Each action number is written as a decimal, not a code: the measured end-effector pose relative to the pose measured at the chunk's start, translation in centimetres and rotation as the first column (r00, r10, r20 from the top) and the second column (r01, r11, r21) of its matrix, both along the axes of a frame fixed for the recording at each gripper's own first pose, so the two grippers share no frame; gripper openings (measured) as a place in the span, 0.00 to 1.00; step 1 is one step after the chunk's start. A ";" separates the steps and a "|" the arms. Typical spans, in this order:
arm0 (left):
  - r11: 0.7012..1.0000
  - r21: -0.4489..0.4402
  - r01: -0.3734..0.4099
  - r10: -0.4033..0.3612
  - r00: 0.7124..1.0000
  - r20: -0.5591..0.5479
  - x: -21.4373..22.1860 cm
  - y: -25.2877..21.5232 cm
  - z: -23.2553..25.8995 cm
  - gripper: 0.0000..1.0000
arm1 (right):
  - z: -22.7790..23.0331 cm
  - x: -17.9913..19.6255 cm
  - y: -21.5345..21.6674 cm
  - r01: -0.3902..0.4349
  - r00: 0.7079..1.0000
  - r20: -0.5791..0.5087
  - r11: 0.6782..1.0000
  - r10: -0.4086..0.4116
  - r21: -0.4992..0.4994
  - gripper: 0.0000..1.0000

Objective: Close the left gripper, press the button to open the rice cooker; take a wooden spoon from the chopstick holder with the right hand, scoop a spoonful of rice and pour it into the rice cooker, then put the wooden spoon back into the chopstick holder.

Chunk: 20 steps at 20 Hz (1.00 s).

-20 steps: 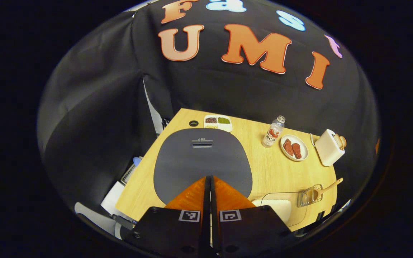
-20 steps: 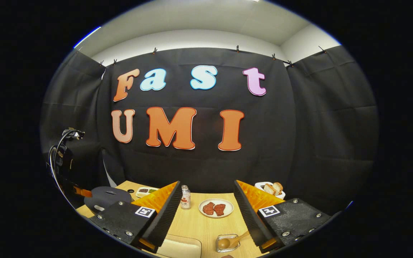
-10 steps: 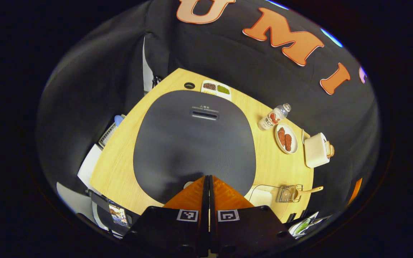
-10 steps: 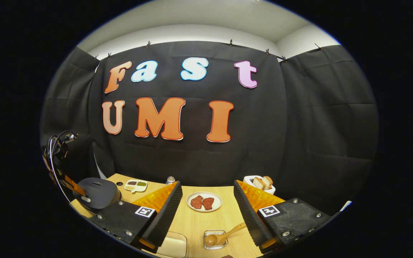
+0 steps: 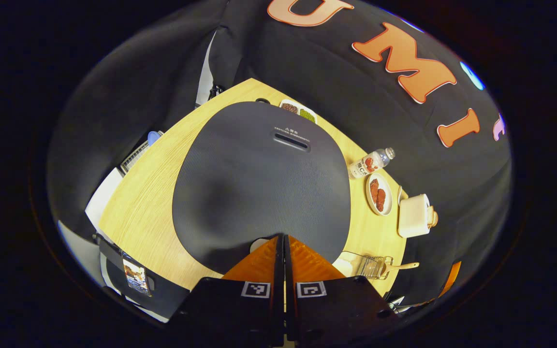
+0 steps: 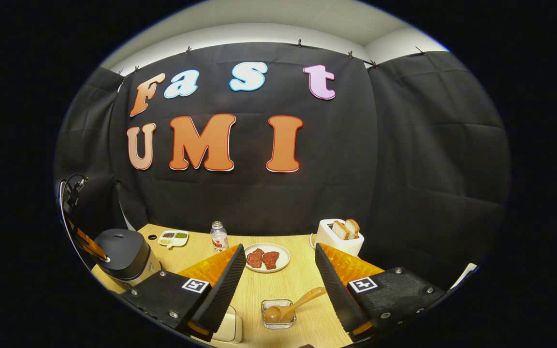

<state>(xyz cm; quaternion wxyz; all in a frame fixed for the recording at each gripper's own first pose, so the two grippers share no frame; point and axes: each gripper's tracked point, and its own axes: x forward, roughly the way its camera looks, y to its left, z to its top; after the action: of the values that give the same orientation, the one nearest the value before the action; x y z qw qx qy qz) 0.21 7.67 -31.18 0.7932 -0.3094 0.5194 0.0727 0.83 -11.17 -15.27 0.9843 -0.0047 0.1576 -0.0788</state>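
Nearby, bottle point(image 6: 219, 236) and plate point(image 6: 268, 257) at twelve; left gripper point(image 5: 283, 239) closed over cooker point(image 5: 259, 179), right gripper point(image 6: 278, 270) wide open, empty, above spoon point(image 6: 290, 307).

One rice cooker point(image 6: 123, 252), one wooden spoon point(image 6: 292, 305) in one clear chopstick holder point(image 6: 278, 314) and one container of rice point(image 6: 227, 329) are counted on the counter point(image 6: 298, 285). One bottle point(image 6: 219, 236), one plate point(image 6: 283, 263) bearing two pieces of meat point(image 6: 263, 258), and one divided dish point(image 6: 173, 238) are also seen. One toaster point(image 6: 339, 239) is loaded with two slices of bread point(image 6: 346, 228).
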 end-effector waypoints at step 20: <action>0.811 0.551 -0.196 -0.138 0.851 0.506 -0.8 -2.9 18.8 0.06 | -20.4 -0.8 -4.1 0.037 0.879 -0.460 0.942 0.128 0.334 0.86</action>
<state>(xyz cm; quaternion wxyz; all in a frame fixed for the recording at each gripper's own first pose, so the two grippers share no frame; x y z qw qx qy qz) -0.57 4.79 -12.36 0.9585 -0.0668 0.2306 0.1537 0.04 -15.25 -35.67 0.9034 0.1388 0.4049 -0.0239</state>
